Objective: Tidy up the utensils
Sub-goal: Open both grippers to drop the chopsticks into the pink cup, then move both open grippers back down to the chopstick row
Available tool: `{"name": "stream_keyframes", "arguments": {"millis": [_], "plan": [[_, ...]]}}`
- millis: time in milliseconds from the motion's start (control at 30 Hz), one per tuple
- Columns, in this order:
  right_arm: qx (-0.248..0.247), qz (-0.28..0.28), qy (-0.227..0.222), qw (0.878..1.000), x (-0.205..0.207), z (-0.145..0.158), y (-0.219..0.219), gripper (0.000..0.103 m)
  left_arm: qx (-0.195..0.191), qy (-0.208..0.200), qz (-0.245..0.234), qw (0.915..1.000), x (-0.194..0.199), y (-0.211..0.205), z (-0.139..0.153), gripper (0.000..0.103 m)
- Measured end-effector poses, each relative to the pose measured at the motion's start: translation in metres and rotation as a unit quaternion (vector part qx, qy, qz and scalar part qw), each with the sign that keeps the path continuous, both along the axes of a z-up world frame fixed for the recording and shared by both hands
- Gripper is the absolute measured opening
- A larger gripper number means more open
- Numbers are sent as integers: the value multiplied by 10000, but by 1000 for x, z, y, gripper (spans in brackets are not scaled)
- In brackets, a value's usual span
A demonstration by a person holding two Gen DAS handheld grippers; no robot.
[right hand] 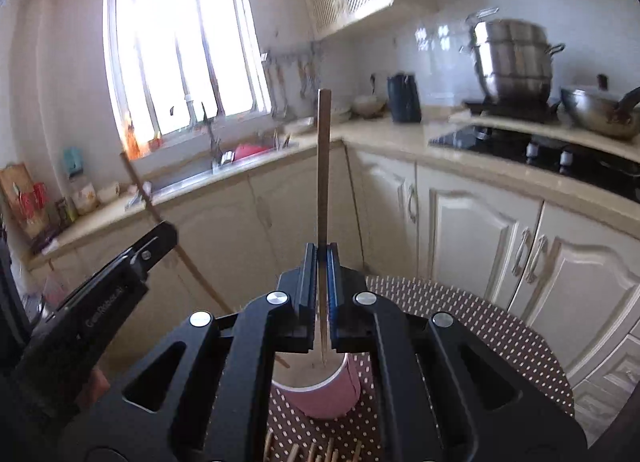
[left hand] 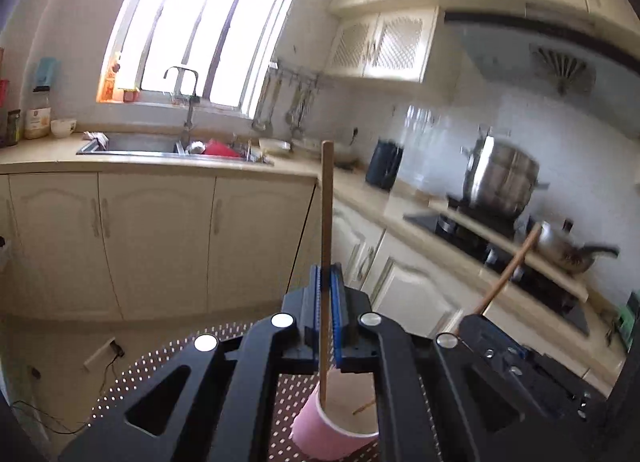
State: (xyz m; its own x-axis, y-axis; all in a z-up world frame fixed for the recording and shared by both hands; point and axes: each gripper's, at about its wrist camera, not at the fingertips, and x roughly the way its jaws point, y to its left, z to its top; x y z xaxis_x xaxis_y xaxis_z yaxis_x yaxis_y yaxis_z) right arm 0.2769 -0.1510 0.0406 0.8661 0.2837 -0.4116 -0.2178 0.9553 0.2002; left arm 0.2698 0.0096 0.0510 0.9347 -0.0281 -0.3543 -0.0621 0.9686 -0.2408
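I am looking at my left gripper (left hand: 329, 282): black angular linkage arms with triangular cut-outs, round silver pivot caps, and blue ribbed pads lining its black fingers. I am seeing the same build on my right gripper (right hand: 322, 262), its pads darker blue. Pale lettering, too blurred to read, is showing along one black side plate.

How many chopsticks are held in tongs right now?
2: one chopstick upright in the left tongs, one in the right tongs; both tips reach into the pink cup.
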Motion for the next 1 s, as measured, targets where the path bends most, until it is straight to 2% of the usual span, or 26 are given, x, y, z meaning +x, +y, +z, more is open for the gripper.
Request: {"name": "stream_keyframes", "arguments": {"millis": [133,200,233,267,300,333,1000], "plan": [[-42,52,395,9992,8,-25,-5,6,368,150,39,9992,5,-3,-25,8],[-120,62,544,9984,8,-34,-7,9,498,273,-12,9984,6,-4,-35,22],[-135,37,615,9980,8,-37,-9,12,558,335,-49,9979,6,-3,-41,35],[-111,-13,686,9976,7,-42,-13,30,591,361,-50,9976,5,-2,-44,37],[-87,-46,691,9976,4,-44,-15,62,638,395,-42,9972,3,-2,-47,37],[-73,-104,638,9979,0,-46,-18,69,674,423,-58,9968,1,-1,-50,37],[-82,-379,853,9956,-45,-65,-41,69,837,817,-266,9928,-44,5,-73,44]]}}
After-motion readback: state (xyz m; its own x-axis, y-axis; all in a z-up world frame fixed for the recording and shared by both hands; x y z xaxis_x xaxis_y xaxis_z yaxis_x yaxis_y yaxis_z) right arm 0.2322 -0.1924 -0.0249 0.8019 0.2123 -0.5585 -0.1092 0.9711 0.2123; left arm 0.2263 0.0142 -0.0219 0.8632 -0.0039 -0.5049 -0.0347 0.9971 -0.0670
